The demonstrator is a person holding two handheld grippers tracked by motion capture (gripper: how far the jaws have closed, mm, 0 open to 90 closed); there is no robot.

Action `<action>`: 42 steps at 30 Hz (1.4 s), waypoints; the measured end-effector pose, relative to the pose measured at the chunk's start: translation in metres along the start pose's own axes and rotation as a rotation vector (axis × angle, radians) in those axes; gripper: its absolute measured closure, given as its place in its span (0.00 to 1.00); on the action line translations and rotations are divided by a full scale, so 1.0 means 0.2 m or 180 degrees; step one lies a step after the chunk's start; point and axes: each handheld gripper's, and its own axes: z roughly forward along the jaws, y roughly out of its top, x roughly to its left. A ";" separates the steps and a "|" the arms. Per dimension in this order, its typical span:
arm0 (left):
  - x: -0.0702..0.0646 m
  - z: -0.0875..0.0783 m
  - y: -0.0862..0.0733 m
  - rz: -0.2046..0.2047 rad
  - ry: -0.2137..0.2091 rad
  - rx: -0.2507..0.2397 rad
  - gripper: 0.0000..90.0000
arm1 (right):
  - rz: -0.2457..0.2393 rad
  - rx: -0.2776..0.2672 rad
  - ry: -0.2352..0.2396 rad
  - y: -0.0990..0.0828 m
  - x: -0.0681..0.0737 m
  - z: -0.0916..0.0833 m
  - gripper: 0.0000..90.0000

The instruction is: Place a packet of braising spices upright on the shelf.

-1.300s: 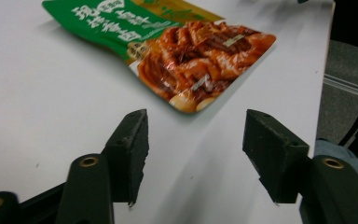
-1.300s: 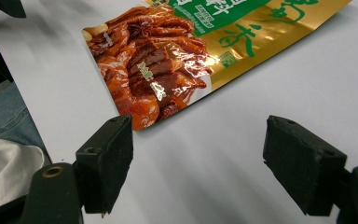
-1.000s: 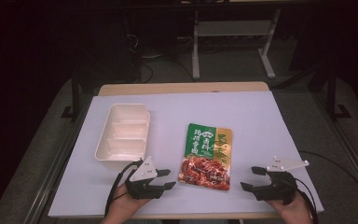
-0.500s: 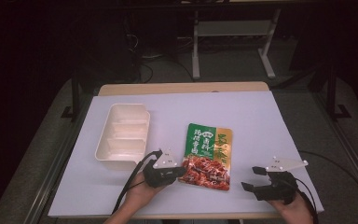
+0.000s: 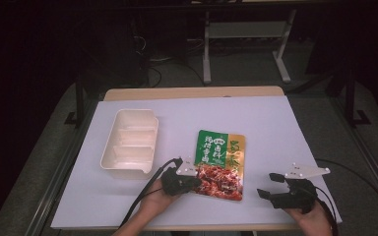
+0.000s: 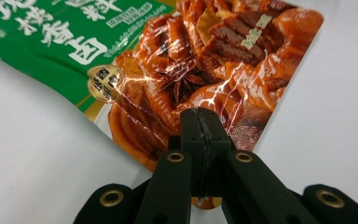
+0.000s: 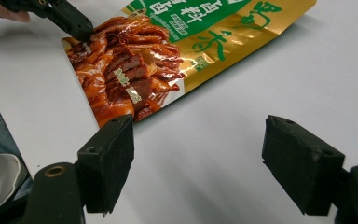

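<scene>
White table [image 5: 275, 128]: the left gripper [image 6: 200, 128], jaws pinched on the near corner of a seasoning sachet [image 5: 220, 162] beside a compartment tray [image 5: 109, 147], likely to lift it; right gripper [image 7: 198, 161] waits wide.

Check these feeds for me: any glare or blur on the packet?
Left gripper view: white glare streaks cross the sauce packet, its far print blurred, the left gripper sharp. Right gripper view: packet crisp, mild sheen. High view: soft, small print unreadable, dark surroundings.

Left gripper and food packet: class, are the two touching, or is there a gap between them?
Touching. In the left gripper view, the left gripper is shut on the near edge of the food packet, pinching it.
</scene>
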 end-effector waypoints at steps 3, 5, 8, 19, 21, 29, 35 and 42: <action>-0.01 0.01 -0.01 0.0069 0.0030 0.0024 1.00 | 0.0022 0.0006 0.0005 0.01 -0.01 0.01 0.26; 0.00 0.01 -0.01 0.0046 0.0017 0.0032 1.00 | 0.0089 -0.0020 0.0073 0.02 -0.02 0.03 0.26; 0.00 0.01 -0.01 0.0047 0.0017 0.0026 1.00 | 0.0107 0.0031 0.0063 0.06 -0.04 0.07 0.23; 0.01 0.01 -0.05 -0.0067 -0.0056 -0.0160 1.00 | 0.0241 0.0180 0.0014 0.20 -0.14 0.18 0.21; 0.01 0.01 -0.05 -0.0044 -0.0059 -0.0158 1.00 | 0.0225 0.0219 -0.0013 0.24 -0.16 0.20 0.21; 0.01 0.01 -0.05 -0.0010 -0.0066 -0.0170 1.00 | 0.0236 0.0317 -0.0033 0.41 -0.24 0.29 0.21; 0.02 0.01 -0.05 -0.0028 -0.0086 -0.0182 1.00 | 0.0229 0.0430 -0.0073 0.50 -0.28 0.35 0.22; 0.02 0.01 -0.06 -0.0068 -0.0094 -0.0228 1.00 | 0.0390 0.0556 -0.0080 0.51 -0.37 0.47 0.24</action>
